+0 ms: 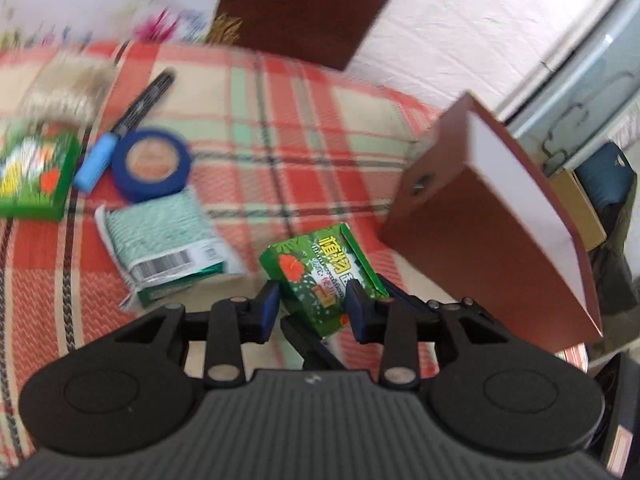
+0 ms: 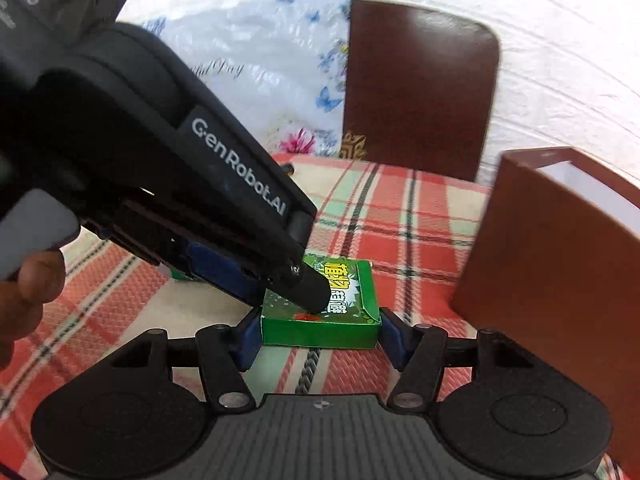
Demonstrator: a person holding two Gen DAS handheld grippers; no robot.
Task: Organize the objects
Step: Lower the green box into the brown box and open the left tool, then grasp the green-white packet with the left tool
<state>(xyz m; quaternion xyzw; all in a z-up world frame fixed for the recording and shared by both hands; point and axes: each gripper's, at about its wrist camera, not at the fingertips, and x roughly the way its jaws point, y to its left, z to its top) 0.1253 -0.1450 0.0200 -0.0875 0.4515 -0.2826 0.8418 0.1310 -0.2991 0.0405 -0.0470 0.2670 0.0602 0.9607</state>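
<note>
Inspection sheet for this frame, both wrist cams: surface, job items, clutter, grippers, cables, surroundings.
Surface: plaid tablecloth, red, cream and green.
Job's things: green box flat on the cloth; brown bin beside it, white inside; second green box, blue tape roll, marker, green-white packet grouped farther off.
Clutter: blurred pale object, unidentifiable.
Grippers: left gripper and right gripper both straddle the same box; contact unclear.
Cables: nothing seen.
Surroundings: brown chair back, white wall.

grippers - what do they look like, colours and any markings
Both are matte black: ribbed base, two round discs, silver pivot pins, linkage arms ending in blue pads. The left gripper shows white "GenRobot.AI" lettering in the right wrist view. The right gripper looks the same build.
</note>
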